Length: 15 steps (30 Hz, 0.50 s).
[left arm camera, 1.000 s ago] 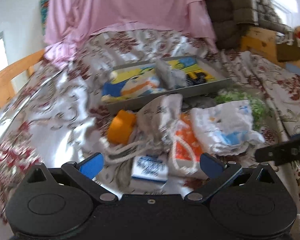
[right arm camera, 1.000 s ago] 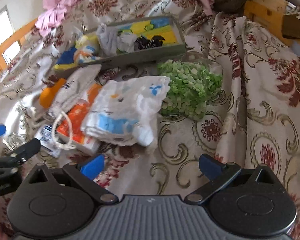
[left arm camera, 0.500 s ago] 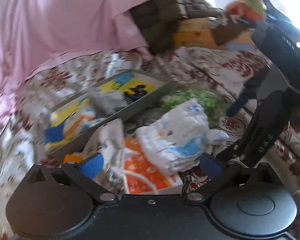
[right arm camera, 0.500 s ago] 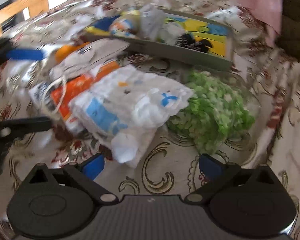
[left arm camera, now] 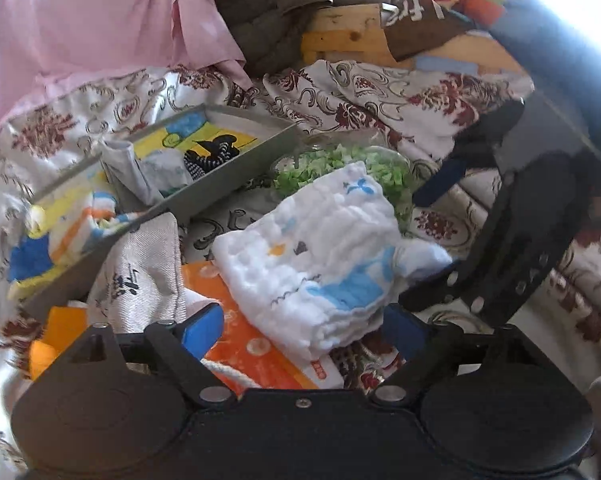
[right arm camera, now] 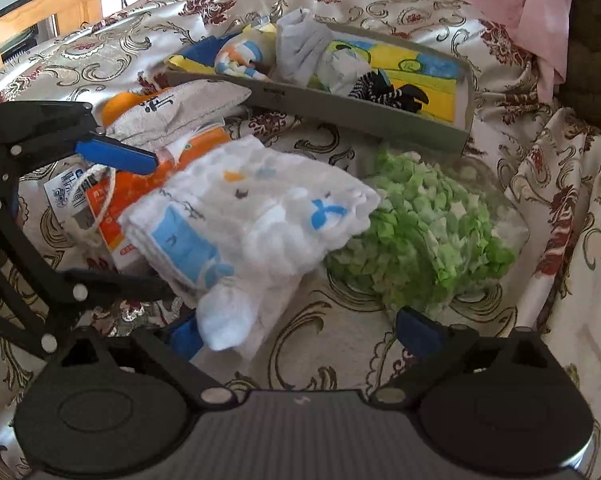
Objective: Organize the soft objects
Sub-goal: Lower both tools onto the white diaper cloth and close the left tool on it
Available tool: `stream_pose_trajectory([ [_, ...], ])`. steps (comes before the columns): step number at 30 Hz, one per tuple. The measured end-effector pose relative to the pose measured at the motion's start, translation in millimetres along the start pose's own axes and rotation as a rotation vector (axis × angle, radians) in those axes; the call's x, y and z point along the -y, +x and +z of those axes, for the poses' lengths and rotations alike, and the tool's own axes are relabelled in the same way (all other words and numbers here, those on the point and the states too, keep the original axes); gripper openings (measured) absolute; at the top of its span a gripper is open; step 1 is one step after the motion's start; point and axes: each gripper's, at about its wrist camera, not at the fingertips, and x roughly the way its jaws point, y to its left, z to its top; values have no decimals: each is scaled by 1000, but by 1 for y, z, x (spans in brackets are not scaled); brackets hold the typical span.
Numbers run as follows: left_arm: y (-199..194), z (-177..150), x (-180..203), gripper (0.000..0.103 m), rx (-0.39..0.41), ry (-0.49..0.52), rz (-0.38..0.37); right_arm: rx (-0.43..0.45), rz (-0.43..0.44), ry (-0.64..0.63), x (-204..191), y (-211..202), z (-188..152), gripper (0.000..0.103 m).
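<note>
Left wrist view has the folded white cloth (left arm camera: 320, 256) at centre frame, a puffy quilted square with pale blue patches, a small orange mark and a blue cross-shaped print near its far corner. It lies partly on an orange packet (left arm camera: 244, 340) and overlaps the clear bag of green bits (left arm camera: 340, 164) behind it. The left gripper (left arm camera: 300, 328) sits at the lower edge with its blue pads either side of the cloth's near corner; the jaws are closing, the cloth between them but not yet pinched. In the right wrist view the same cloth (right arm camera: 252, 216) fills the middle, one loose corner drooping toward the right gripper (right arm camera: 300, 330), whose jaws stand wide apart with that corner just inside the left pad and nothing gripped.

Left of the cloth, a beige drawstring pouch (left arm camera: 140, 272) with dark lettering leans over something orange. Behind, in the upper centre of the right view, a shallow grey tray (right arm camera: 360, 114) with a bright yellow and blue printed floor holds a grey-white crumpled fabric piece (right arm camera: 304, 52), a black-and-white striped item (right arm camera: 384, 92) and a striped blue, orange and white soft bundle (right arm camera: 240, 58) at its left end. Everything rests on a floral satin bedspread (right arm camera: 560, 184).
</note>
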Motion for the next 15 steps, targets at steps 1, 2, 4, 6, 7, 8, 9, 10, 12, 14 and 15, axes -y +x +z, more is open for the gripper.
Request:
stream_pose_trajectory([
  [1, 2, 2, -1, 83, -2, -14, -8, 1, 5, 4, 0, 1, 0, 97],
  [2, 3, 3, -4, 78, -5, -31, -19, 0, 17, 11, 0, 2, 1, 94],
  [4, 7, 5, -9, 73, -5, -67, -33, -3, 49, 21, 0, 4, 1, 91],
  [6, 9, 7, -14, 68, 1, -96, -41, -15, 62, 1, -4, 7, 1, 89],
  [7, 10, 7, -16, 61, 1, -107, -42, -22, 64, -12, -6, 8, 1, 89],
  [8, 10, 8, -18, 52, 2, -114, -33, -27, 63, -26, -8, 9, 0, 89],
  [9, 11, 8, -20, 47, 2, -124, -20, -29, 60, -37, -10, 9, 0, 89],
  [10, 11, 8, -22, 40, 1, -136, -14, -30, 57, -43, -11, 10, -1, 89],
  [12, 10, 9, -28, 33, -5, -170, -24, -32, 50, -39, -11, 11, -1, 89],
  [14, 10, 12, -33, 23, -15, -211, -39, -27, 40, -29, -9, 11, -1, 89],
  [15, 9, 12, -34, 21, -16, -226, -40, -22, 39, -22, -8, 11, -1, 88],
])
